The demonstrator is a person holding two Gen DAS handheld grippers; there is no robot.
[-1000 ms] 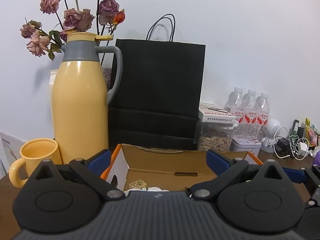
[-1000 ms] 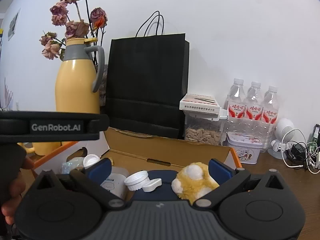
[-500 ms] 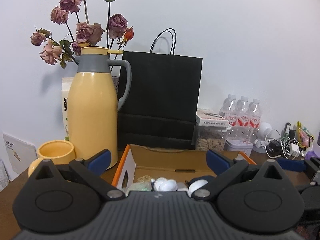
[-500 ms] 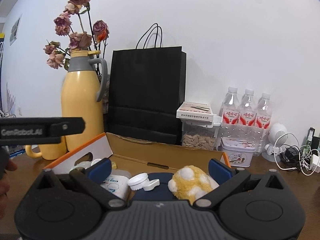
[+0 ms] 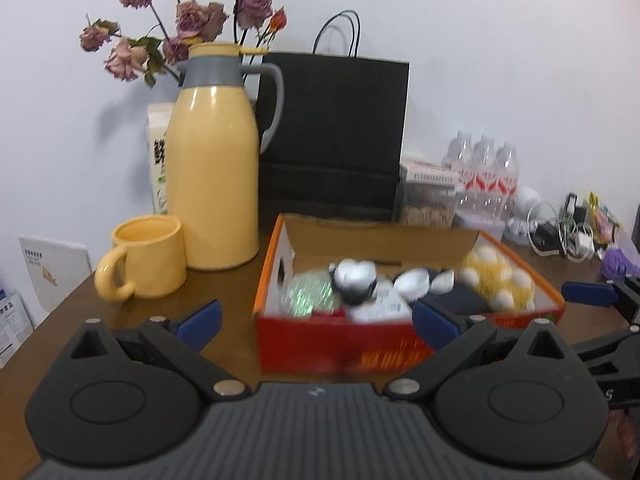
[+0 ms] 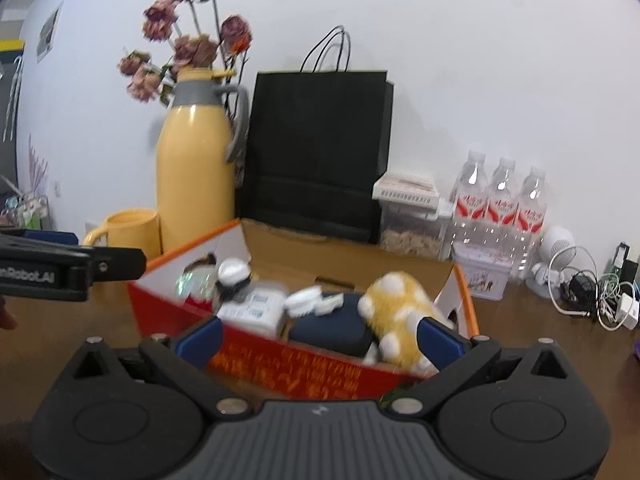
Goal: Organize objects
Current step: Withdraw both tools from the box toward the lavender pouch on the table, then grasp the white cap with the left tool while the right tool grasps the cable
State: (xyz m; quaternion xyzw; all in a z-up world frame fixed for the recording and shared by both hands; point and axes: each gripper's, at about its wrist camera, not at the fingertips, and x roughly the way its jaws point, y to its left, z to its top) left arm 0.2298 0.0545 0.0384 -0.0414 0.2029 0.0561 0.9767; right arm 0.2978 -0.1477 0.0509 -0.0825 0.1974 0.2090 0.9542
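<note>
1. Plain white wall (image 6: pixel 460 60) behind, evenly lit, soft shadows.
2. Dark brown wooden table (image 5: pixel 224 292) below, meeting that wall.
3. Small picture (image 6: pixel 49 32) pinned on wall, far left.

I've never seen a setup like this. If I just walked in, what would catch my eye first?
Probably the tall yellow jug with the grey collar, standing at the back left of the table with dried roses rising behind it and a matching yellow mug beside it. Next, the open red and orange box in the middle, crammed with small things, including a fluffy yellow toy at its right end. A black paper bag stands behind it against the wall.
</note>
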